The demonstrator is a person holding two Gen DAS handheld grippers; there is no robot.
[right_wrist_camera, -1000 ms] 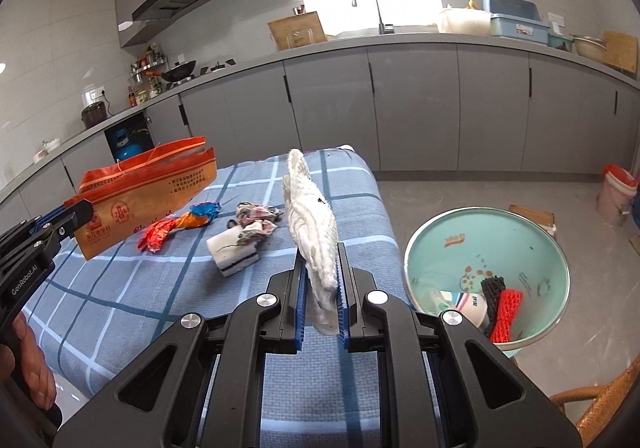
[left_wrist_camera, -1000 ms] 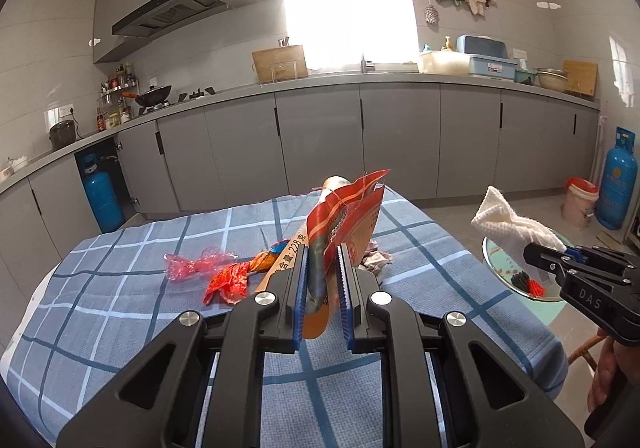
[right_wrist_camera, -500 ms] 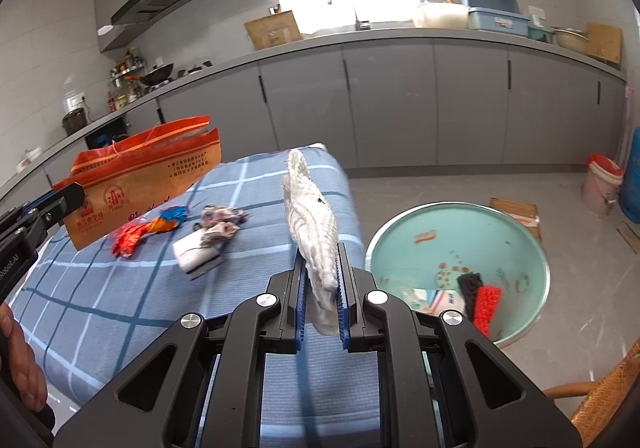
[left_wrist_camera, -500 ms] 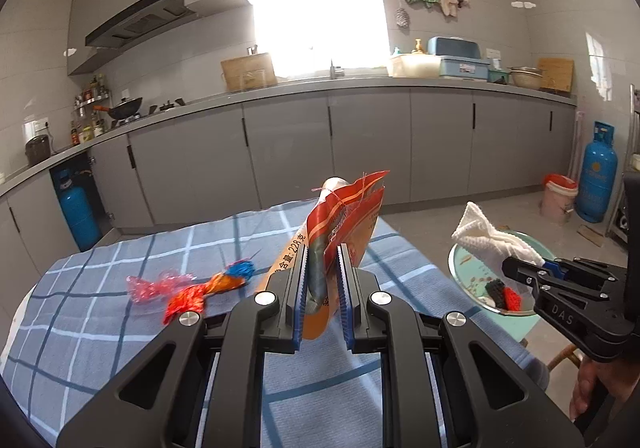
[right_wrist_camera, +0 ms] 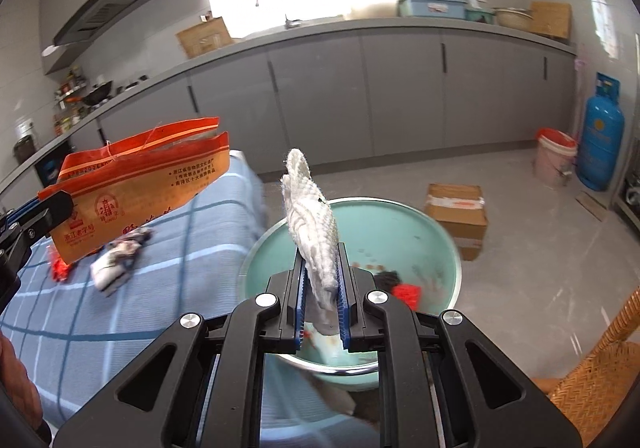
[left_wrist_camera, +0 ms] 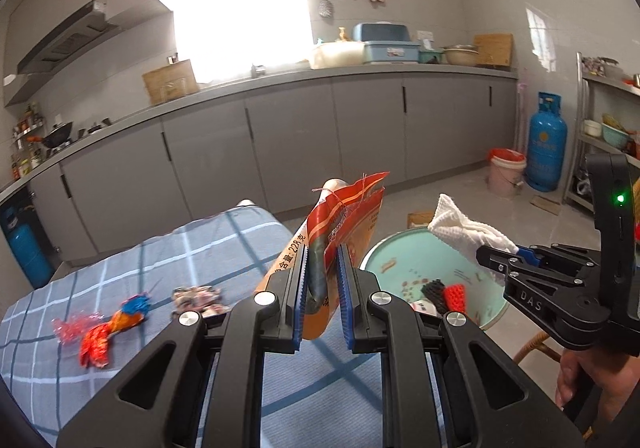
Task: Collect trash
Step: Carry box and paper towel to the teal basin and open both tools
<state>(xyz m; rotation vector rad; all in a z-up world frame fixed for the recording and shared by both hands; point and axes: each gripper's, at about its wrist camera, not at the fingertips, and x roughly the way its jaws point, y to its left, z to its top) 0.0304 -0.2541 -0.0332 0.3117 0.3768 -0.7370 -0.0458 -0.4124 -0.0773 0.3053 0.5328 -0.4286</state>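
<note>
Left wrist view: the orange packet (left_wrist_camera: 344, 224) is clamped in the left tool (left_wrist_camera: 322, 284) over the desk (left_wrist_camera: 192, 248) edge; the white cloth (right_wrist_camera: 314, 240) is pinched in the right tool (right_wrist_camera: 322, 296) above the teal basin (right_wrist_camera: 444, 248). Early release risks the packet landing short, on the desk or floor.

A kitchen with grey cabinets (left_wrist_camera: 288, 152) along pale tiled walls. A bright window (left_wrist_camera: 240, 8) lights the grey countertop (right_wrist_camera: 400, 26). The floor (right_wrist_camera: 540, 248) is pale grey. A blue gas cylinder (left_wrist_camera: 547, 142) stands near the wall.
</note>
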